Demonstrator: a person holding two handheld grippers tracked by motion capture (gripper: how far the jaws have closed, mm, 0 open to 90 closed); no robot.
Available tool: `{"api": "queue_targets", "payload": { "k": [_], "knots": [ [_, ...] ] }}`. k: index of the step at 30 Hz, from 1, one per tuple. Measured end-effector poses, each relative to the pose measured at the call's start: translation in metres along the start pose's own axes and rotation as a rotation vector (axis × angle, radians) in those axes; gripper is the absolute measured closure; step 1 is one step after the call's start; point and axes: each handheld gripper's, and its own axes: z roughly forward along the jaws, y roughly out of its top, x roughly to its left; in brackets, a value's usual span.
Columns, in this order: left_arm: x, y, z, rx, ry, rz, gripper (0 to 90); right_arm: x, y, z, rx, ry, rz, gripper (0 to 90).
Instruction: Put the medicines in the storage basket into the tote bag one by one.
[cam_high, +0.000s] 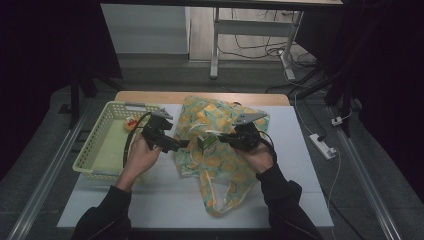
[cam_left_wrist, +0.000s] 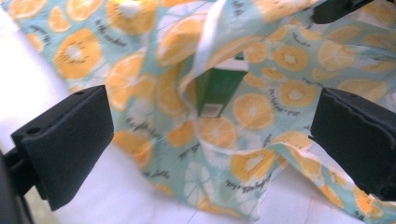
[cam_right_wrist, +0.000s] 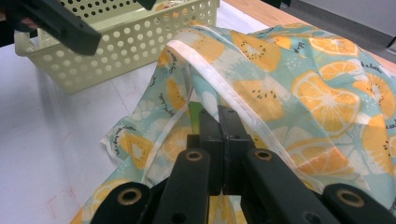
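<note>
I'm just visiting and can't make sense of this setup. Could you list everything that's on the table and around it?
Fabric tote bag: one, teal with orange-slice print and white handles, middle of the table.
Carton: one, green, standing in the bag's mouth.
Basket: one, pale yellow, perforated plastic, left side of the table; something small and red-yellow lies in its far end, too small to identify.
Table: one, white top with a wooden far edge.
Power strip: one, white, on the floor to the right.
Left claw: one, black, open, beside the bag.
Right claw: one, black, shut on the bag's edge.
</note>
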Motion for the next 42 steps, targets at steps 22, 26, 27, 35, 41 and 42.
{"api": "queue_targets", "payload": {
  "k": [22, 26, 27, 35, 41, 42],
  "knots": [
    [0.030, -0.017, -0.029, -0.029, 0.044, -0.024, 0.0, 0.000, 0.000, -0.001, -0.003, -0.002, 0.001, 89.3],
    [0.037, -0.020, -0.033, -0.021, 0.064, -0.029, 0.0, 0.000, 0.000, -0.001, -0.004, -0.002, 0.000, 89.3],
    [0.039, -0.020, -0.034, -0.021, 0.070, -0.033, 0.0, 0.000, 0.000, -0.001, -0.004, -0.003, -0.001, 89.3],
    [0.060, -0.027, -0.039, -0.012, 0.126, -0.068, 0.0, 0.000, 0.000, -0.001, -0.011, 0.003, 0.006, 89.3],
    [0.079, -0.034, -0.044, -0.009, 0.169, -0.099, 0.0, 0.000, 0.000, -0.001, -0.013, -0.003, 0.001, 89.3],
    [0.082, -0.035, -0.044, -0.004, 0.174, -0.107, 0.0, 0.000, 0.000, -0.001, -0.012, -0.003, 0.001, 89.3]
  ]
}}
